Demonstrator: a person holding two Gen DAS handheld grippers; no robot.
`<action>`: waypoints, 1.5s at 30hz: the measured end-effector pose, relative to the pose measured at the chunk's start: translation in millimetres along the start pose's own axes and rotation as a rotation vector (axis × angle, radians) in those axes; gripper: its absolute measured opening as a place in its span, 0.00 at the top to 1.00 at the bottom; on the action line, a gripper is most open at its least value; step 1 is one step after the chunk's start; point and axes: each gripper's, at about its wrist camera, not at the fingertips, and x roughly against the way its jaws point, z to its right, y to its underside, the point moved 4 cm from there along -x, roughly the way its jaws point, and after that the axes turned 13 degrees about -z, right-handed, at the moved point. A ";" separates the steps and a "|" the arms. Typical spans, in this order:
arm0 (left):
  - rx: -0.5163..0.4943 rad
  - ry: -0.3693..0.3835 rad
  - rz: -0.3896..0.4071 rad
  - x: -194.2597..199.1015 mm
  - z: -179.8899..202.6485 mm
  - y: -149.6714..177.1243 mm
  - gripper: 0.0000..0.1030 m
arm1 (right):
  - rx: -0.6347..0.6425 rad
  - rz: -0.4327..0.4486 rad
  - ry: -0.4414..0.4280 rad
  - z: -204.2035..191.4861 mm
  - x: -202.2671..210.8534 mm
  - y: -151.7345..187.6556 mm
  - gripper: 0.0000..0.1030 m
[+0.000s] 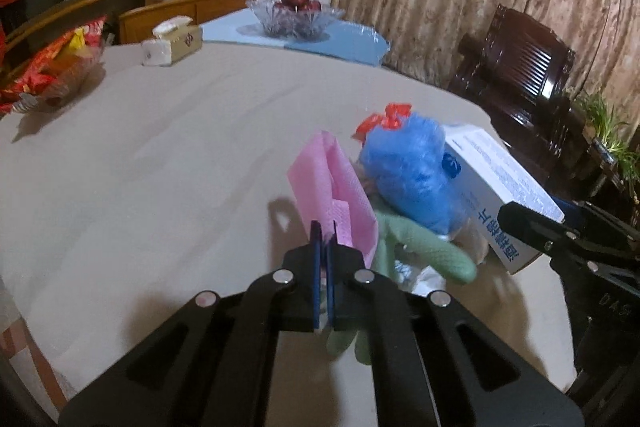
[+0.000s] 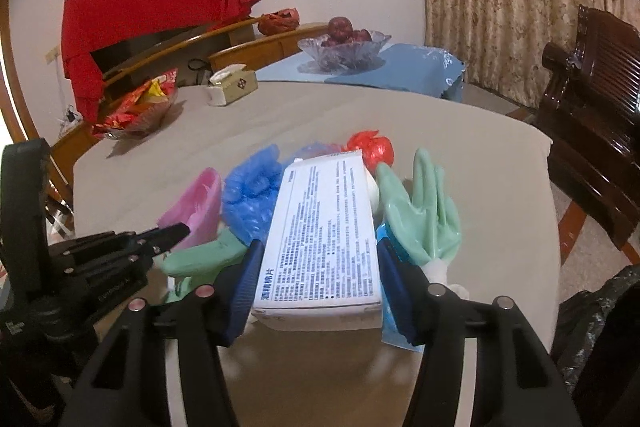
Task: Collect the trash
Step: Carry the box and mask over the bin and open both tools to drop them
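Observation:
A pile of trash lies on the beige table (image 1: 160,167): a pink paper bag (image 1: 324,183), a blue plastic wad (image 1: 412,171), a red plastic scrap (image 1: 390,117), green rubber gloves (image 1: 424,247) and a white printed box (image 1: 500,183). My left gripper (image 1: 325,231) is shut on the near edge of the pink bag (image 2: 200,203). My right gripper (image 2: 318,259) is shut on the white box (image 2: 324,231), its blue pads against both long sides. The gloves (image 2: 424,211), blue wad (image 2: 252,191) and red scrap (image 2: 374,149) lie around the box.
A tissue box (image 1: 176,41), a snack basket (image 1: 52,67) and a glass fruit bowl (image 1: 294,13) stand at the far side. A dark wooden chair (image 2: 592,115) stands right of the table. A black trash bag (image 2: 592,327) sits at the lower right.

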 end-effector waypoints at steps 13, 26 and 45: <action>-0.061 0.041 0.068 54.3 39.4 -6.9 0.99 | -0.037 0.084 -0.018 13.0 54.9 -2.3 0.45; -0.173 0.158 0.073 68.3 115.8 -0.8 0.99 | -0.090 0.186 0.052 45.2 132.2 10.8 0.46; -0.445 0.399 -0.003 43.7 283.9 43.5 0.99 | -0.366 0.175 0.312 160.7 220.3 116.0 0.46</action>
